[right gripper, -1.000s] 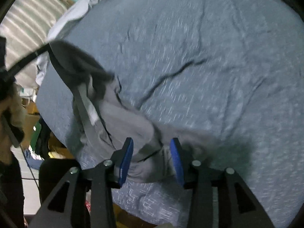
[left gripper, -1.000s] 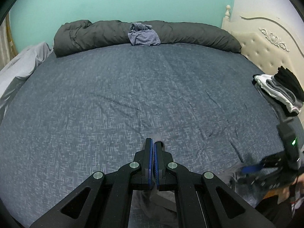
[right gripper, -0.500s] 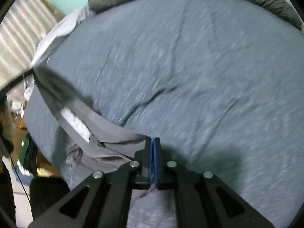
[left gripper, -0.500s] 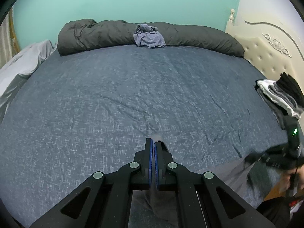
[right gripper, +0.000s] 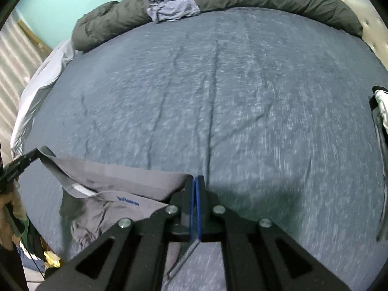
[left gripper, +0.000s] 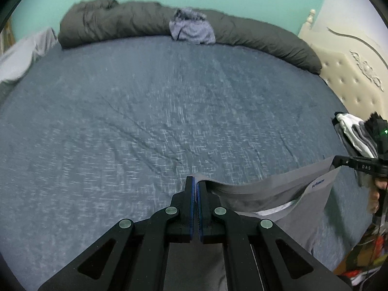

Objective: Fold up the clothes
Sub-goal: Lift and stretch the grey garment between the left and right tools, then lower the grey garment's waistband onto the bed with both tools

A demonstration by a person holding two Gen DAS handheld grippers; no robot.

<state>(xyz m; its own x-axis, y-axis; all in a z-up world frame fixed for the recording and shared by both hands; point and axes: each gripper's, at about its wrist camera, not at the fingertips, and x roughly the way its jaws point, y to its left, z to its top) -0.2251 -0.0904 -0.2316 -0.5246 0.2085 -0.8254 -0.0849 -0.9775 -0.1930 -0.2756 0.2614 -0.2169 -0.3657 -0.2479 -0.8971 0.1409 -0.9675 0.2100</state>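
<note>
- Jaws of the left gripper [left gripper: 195, 181] are pressed together, pinching one end of the grey garment's [left gripper: 278, 194] waistband.
- Jaws of the right gripper [right gripper: 195, 181] pinch the opposite end.
- Waistband hangs stretched between them above the near edge of the blue bed [left gripper: 150, 101].
- Folded clothes [left gripper: 354, 133] sit by the headboard [left gripper: 351, 72].

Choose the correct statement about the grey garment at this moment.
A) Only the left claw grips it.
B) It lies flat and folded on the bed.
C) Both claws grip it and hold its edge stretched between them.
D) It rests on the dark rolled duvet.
C: the left claw and the right claw are each closed on the grey garment, its edge stretched between them above the bed.
</note>
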